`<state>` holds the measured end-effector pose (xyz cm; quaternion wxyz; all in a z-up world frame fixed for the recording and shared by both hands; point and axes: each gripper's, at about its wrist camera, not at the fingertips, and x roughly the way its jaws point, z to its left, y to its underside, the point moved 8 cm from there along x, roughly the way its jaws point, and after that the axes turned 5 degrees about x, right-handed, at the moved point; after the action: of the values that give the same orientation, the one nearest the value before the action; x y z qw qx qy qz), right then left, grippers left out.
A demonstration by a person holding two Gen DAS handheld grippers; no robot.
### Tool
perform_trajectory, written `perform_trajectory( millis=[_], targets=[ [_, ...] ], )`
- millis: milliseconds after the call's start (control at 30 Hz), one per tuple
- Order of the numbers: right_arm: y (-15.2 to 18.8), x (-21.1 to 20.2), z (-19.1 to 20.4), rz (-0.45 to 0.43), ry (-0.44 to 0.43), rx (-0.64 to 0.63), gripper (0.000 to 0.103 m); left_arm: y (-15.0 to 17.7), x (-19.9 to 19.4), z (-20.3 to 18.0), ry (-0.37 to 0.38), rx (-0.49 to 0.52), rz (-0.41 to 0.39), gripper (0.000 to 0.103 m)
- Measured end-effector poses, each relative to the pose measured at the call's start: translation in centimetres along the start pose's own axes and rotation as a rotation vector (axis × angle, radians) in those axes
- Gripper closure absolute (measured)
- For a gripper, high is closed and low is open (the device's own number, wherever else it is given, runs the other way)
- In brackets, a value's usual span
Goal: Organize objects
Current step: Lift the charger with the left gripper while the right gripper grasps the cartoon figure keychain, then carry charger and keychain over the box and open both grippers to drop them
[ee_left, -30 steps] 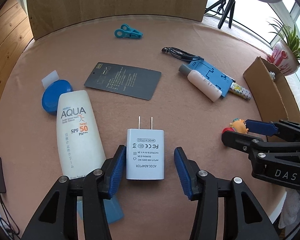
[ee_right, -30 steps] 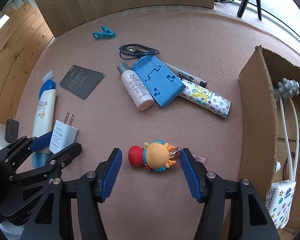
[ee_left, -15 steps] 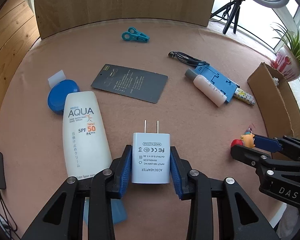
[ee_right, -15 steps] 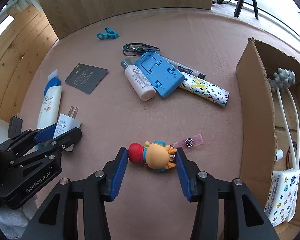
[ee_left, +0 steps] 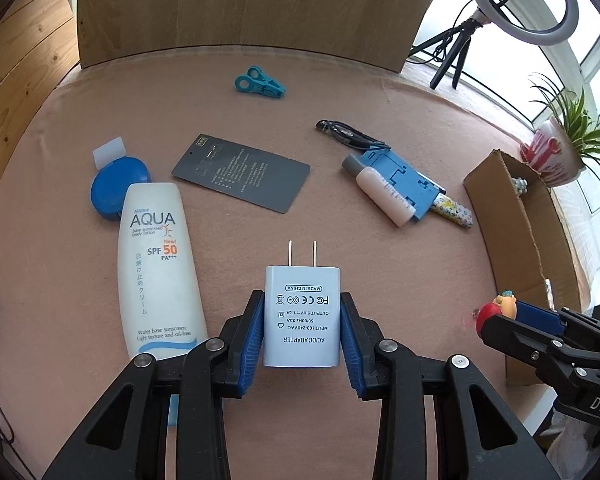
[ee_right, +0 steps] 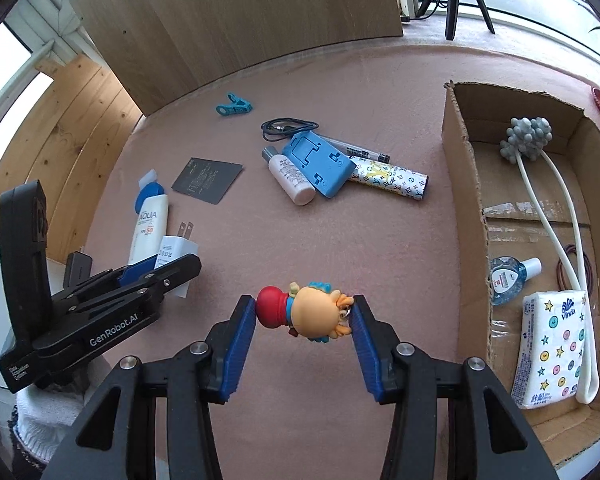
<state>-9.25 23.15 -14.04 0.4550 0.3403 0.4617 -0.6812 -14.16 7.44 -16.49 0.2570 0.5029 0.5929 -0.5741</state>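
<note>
Two claws over the pink felt desk (ee_left: 380, 92): the left claw (ee_left: 302, 330) pinches one boxy white plastic charger (ee_left: 302, 316); the right claw (ee_right: 304, 322) clamps one round-headed toy figure (ee_right: 308, 314) beside one cardboard box (ee_right: 466, 200).

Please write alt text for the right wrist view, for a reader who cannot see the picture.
The right tongs are shut on a small cartoon figure toy above a pink table. To the right stands an open cardboard box holding a tissue pack and a small bottle; at the left, the left tongs grip a white charger.
</note>
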Motion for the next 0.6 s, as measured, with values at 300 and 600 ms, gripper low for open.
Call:
perform_trajectory(
  millis=[300, 600],
  targets=[
    [-1.1, -6.0, -2.4, -0.107, -0.039, 0.058, 0.059, -2.9, -1.8, -5.4, 0.064, 0.079, -0.051, 0.065],
    [-2.8, -10.9, -8.0, -0.203, 0.007, 0.114, 0.059, -6.4, -2.3, -13.5, 0.135, 0.183, -0.097, 0.065]
  ],
)
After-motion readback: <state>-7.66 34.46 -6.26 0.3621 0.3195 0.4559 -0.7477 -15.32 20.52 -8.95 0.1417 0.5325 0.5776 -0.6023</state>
